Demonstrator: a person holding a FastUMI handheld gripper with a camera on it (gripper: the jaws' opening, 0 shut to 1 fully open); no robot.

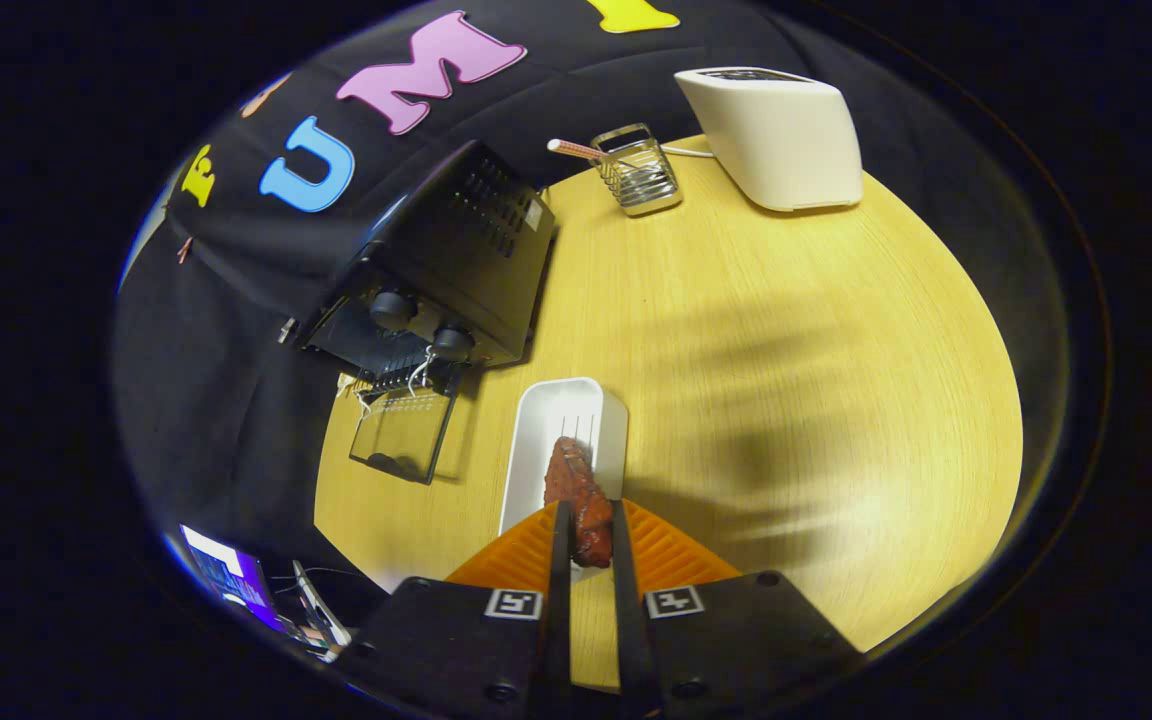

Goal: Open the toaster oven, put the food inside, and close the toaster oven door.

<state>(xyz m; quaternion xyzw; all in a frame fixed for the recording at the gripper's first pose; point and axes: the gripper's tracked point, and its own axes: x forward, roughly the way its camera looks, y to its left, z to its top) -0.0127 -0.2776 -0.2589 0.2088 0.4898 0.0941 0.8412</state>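
the gripper [587, 525] at the bottom centre of the frame is clenched on the piece of reddish-brown meat [579, 498], both fingers pressing its sides, the meat poking out ahead of them. it looks lifted just above the white tray [536, 455] in the middle of the frame, though whether it is fully clear of the tray is hard to tell. the black toaster oven [446, 265] sits at the upper left, its glass door [404, 435] already dropped open onto the wooden table [786, 380]. so the step in hand is carrying the food over. the next move calls for swinging left and forward toward the oven mouth, over the open door, then releasing inside. a white toaster [781, 135] and a wire holder [639, 172] stand well apart at the top.
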